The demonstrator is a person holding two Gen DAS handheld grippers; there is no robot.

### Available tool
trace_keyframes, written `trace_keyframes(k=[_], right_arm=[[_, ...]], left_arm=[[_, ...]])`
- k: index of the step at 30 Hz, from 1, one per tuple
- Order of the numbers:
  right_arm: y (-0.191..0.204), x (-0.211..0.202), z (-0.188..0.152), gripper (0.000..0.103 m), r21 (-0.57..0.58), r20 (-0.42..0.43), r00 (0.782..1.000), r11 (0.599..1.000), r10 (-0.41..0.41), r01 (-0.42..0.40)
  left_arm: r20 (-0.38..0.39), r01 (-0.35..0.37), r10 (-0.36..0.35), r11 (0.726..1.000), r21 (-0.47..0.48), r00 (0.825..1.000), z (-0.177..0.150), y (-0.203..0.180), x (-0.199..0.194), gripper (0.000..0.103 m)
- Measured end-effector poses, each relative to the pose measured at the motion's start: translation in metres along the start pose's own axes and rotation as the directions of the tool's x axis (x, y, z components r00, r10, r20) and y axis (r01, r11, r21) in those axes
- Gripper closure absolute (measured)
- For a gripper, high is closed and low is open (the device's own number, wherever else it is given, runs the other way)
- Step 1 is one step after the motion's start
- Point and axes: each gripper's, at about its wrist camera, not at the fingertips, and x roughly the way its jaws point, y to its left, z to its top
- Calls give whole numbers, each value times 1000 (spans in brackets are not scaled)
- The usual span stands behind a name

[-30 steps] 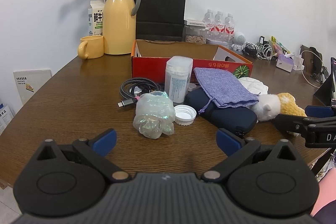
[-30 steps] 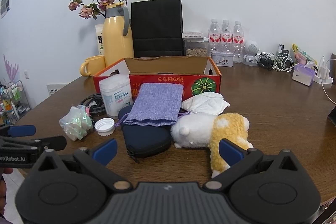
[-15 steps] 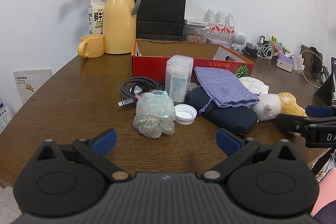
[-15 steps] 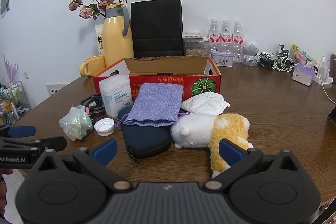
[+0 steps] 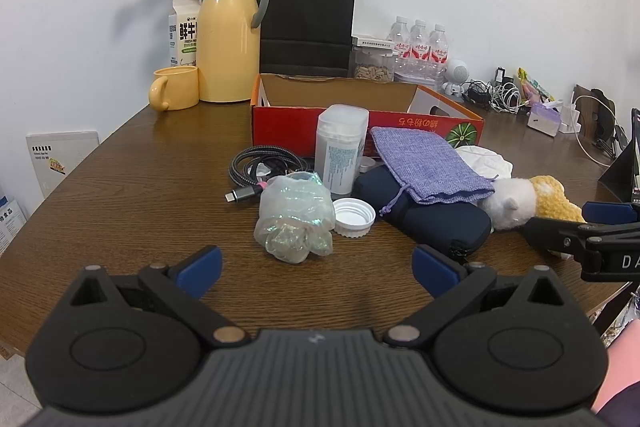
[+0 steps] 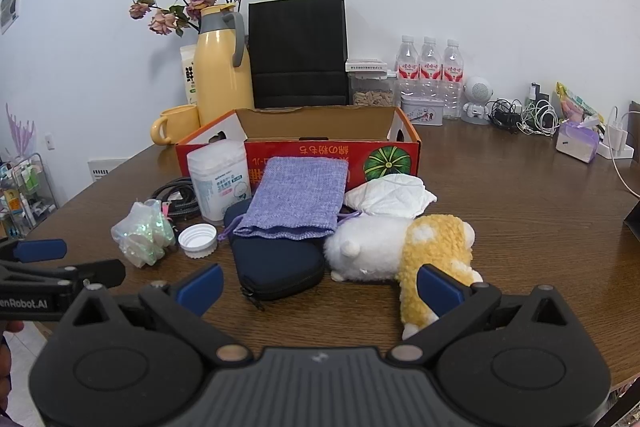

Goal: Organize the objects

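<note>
1. The left gripper was spread wide and held nothing, low over the near table edge.
2. The right gripper was likewise wide apart and empty.
3. Just ahead lay a crinkled plastic bag, a white cap, a navy case, a purple pouch resting on the case, and a plush toy.
4. Behind them stood the open red box.
5. Nothing looked packed yet; the likely next move was closing on one item.
</note>
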Motion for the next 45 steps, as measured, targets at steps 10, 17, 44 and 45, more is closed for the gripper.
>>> trace_keyframes(k=[10, 17, 44, 45], right_arm=[[0, 1, -1, 0, 1, 0, 1000, 1000, -1, 1], [-3, 3, 0, 0, -6, 4, 1000, 1000, -12, 12], [-58, 64, 8, 22, -85, -162, 984, 995, -71, 58], [-59, 66, 8, 23, -84, -170, 983, 995, -70, 56]], left_arm=[[-1, 0, 0, 1000, -2, 1000, -1, 1, 2, 0], [0, -5, 5, 1000, 7, 1000, 2, 1, 4, 0], [-119, -61, 51, 995, -78, 992, 29, 17, 71, 8], [-125, -57, 47, 995, -81, 991, 29, 16, 74, 10]])
